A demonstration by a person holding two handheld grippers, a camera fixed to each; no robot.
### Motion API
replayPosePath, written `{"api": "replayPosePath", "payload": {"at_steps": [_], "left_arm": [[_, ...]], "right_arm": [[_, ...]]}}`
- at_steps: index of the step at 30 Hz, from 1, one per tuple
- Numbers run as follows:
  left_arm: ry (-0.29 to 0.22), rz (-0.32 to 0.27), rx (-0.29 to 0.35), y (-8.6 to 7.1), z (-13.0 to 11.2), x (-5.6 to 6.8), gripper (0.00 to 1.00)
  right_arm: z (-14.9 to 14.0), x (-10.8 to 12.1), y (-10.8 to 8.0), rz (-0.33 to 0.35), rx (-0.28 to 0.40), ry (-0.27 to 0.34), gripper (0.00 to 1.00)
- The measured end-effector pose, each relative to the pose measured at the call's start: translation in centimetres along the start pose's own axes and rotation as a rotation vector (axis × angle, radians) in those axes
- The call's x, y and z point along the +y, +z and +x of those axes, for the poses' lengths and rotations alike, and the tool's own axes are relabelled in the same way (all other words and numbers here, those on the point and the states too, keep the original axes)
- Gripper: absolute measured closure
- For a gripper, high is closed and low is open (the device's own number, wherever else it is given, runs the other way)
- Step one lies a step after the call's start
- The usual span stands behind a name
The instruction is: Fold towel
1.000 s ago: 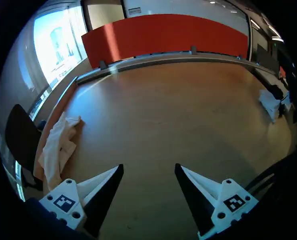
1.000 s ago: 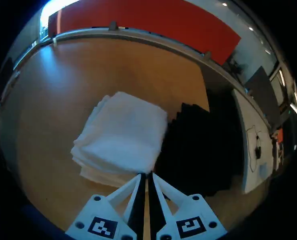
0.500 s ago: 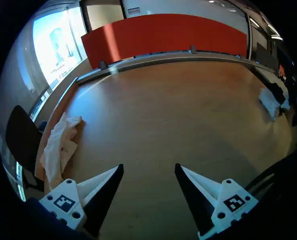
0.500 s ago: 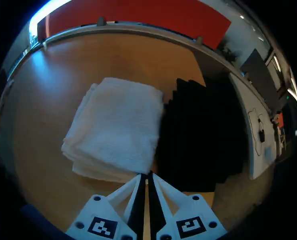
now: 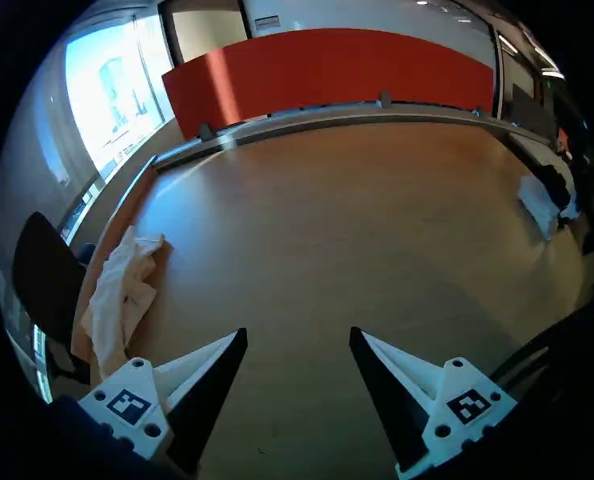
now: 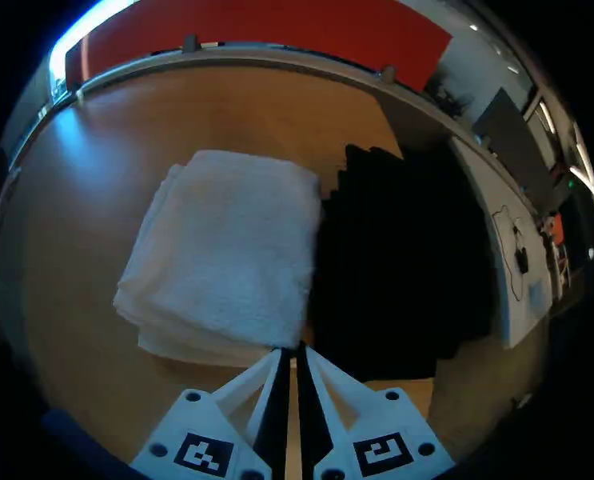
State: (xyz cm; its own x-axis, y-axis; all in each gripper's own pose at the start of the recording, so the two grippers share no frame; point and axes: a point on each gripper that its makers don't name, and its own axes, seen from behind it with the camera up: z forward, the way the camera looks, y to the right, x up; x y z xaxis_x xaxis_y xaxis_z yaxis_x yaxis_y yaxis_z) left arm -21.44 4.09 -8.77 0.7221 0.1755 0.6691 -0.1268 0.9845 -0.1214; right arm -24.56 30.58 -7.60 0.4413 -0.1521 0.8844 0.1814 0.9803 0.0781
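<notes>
A folded white towel (image 6: 225,256) lies flat on the wooden table (image 6: 97,160). My right gripper (image 6: 293,349) is shut, its tips at the towel's near right corner; I see no cloth between the fingers. My left gripper (image 5: 297,336) stands open over bare wood (image 5: 336,232) with nothing between its fingers. A crumpled cream towel (image 5: 117,292) hangs over the table's left edge, left of the left gripper. In the left gripper view the folded towel (image 5: 539,206) lies small at the far right.
A dark stepped stack of cloth (image 6: 400,264) lies right beside the folded towel. A red partition (image 5: 328,68) runs along the table's far edge. A black chair (image 5: 45,280) stands off the left edge. A white desk with cables (image 6: 516,272) stands to the right.
The right gripper view has shifted and turned a little, so the folded towel now sits squarer and slightly more to the left. The left gripper has hardly moved.
</notes>
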Motion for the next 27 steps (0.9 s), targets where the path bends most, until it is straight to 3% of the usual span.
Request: {"api": "replayPosePath", "payload": {"at_steps": [10,27], "left_arm": [[0.006,0.001,0.001,-0.2,0.0,-0.1,0.05],[0.005,-0.005,0.016,-0.3,0.5,0.0,0.05]], "right_arm": [[-0.1,0.2,0.1,-0.013,0.007,0.022,0.93],[1.2,0.8,-2.1,-0.064,0.069,0.010,0.67]]}}
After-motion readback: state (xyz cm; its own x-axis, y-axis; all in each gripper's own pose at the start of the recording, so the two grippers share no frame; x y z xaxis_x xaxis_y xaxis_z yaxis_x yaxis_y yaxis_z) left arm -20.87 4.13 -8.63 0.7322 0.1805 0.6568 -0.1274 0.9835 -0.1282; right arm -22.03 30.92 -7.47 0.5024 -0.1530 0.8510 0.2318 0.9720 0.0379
